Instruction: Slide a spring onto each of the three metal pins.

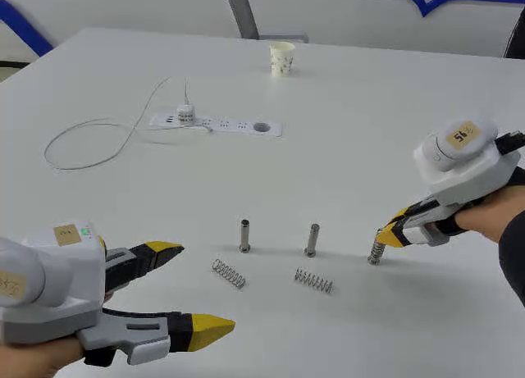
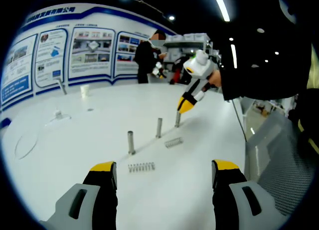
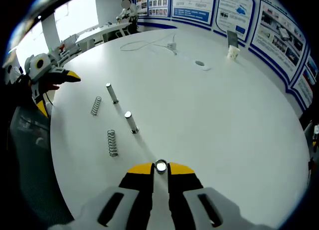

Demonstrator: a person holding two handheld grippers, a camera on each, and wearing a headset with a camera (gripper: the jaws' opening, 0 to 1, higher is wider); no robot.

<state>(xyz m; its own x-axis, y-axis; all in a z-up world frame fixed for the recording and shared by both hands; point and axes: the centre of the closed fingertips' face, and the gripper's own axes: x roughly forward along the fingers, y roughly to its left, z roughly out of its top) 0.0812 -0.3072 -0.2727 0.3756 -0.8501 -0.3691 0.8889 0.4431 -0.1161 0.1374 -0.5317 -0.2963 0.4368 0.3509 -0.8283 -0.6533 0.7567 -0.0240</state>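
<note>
Left gripper (image 1: 205, 284) jaws hang released over the tabletop (image 1: 353, 124). Beyond, I see the first spring (image 1: 229, 273) lying by the left pin (image 1: 244, 235), the second spring (image 1: 313, 280) by the middle pin (image 1: 312, 239). Right gripper (image 1: 387, 237) jaws clench the third pin (image 3: 160, 166), third spring (image 1: 376, 252) around it.

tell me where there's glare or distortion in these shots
head view: soft even light, faint shadows at the pins; left gripper view: fisheye bows the table, ceiling lights flare; right gripper view: pin top glints between the jaws
</note>
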